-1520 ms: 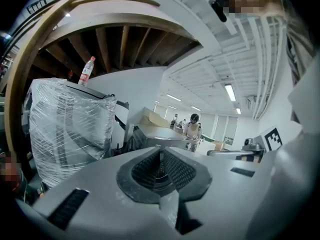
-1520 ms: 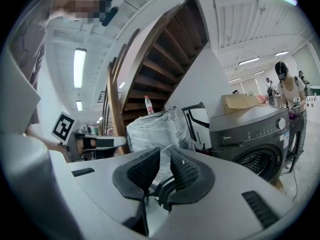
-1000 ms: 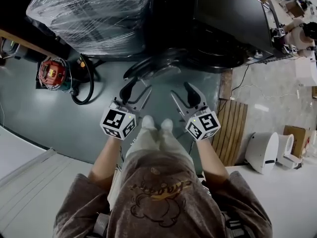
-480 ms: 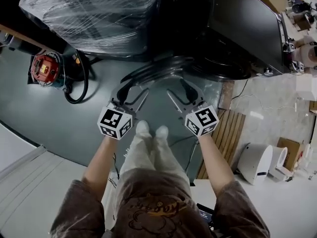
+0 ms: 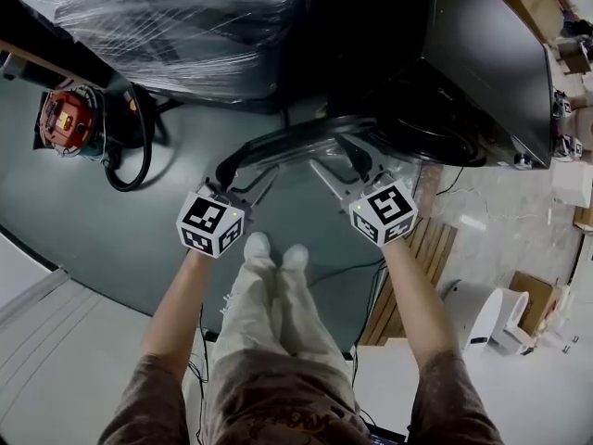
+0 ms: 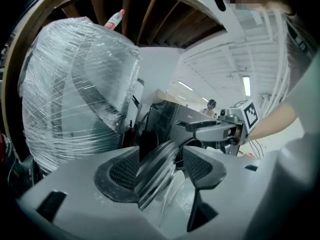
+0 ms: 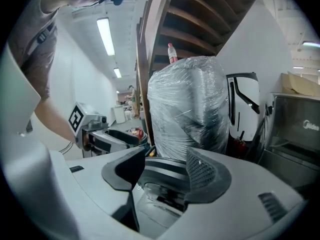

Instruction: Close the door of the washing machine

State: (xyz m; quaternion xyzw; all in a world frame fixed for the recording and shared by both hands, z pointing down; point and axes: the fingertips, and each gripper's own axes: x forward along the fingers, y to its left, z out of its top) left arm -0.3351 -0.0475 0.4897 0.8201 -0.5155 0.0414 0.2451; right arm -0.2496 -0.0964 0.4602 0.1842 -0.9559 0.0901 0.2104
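Approaching the door, which stands swung out from the black washing machine toward us, we bring both tools onto its round rim. The left gripper has just been opening its jaws and now holds them spread wide, with the rim and glass bowl standing between the pads rather than pinched. The right gripper likewise straddles the rim with its jaws apart. We judge that the closing push has not yet begun. With neither claw clamped, the curved rim may slide out sideways as the door swings. A jaw left around the rim could be trapped against the machine's front, and too gentle a push may leave the door short of shut.
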